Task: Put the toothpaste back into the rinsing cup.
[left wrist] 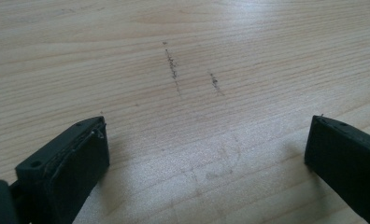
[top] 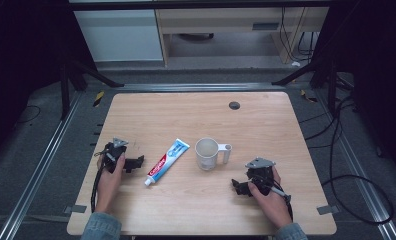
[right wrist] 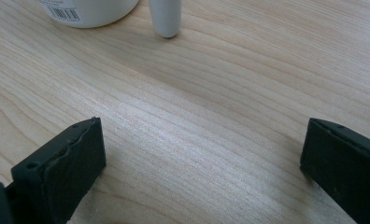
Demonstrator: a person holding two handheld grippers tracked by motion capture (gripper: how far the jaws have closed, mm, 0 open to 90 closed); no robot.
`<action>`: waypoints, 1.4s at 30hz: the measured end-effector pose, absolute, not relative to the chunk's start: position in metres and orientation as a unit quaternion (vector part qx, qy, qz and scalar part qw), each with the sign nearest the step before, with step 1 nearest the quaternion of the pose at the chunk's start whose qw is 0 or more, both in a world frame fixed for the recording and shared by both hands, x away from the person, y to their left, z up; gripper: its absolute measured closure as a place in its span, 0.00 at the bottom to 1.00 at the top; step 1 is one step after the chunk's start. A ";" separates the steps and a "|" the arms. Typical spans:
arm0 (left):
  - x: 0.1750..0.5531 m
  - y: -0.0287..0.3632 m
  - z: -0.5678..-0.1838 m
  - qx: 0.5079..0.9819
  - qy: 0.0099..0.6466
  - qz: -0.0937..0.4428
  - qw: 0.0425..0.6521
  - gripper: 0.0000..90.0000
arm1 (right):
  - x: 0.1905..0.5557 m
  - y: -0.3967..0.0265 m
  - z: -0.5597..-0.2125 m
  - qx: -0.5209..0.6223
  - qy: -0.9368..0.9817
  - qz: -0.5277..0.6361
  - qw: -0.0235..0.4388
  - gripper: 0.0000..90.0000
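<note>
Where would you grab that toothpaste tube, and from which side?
Probably around the middle of the toothpaste tube, coming from above. It lies flat and slanted on the table, cap toward the person, so the jaws should close across its narrow width. The left hand-held gripper is nearest, open, pointing at it.

Mug [top: 206, 153] & toothpaste tube [top: 167, 161] mid-table btwn grippers; bare wood elsewhere.

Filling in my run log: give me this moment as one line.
left gripper: open, empty | right gripper: open, empty | white mug: upright | red-and-blue toothpaste tube: lying flat, left of mug | wooden table
</note>
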State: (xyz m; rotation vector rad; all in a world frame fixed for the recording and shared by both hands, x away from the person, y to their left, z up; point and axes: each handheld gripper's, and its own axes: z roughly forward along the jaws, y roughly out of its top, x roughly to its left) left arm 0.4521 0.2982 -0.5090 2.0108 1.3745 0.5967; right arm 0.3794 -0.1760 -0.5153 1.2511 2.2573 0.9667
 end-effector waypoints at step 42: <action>0.420 0.239 -0.443 0.826 0.450 0.159 0.300 0.10 | 0.379 -0.177 -0.515 0.441 0.806 0.345 0.190 0.00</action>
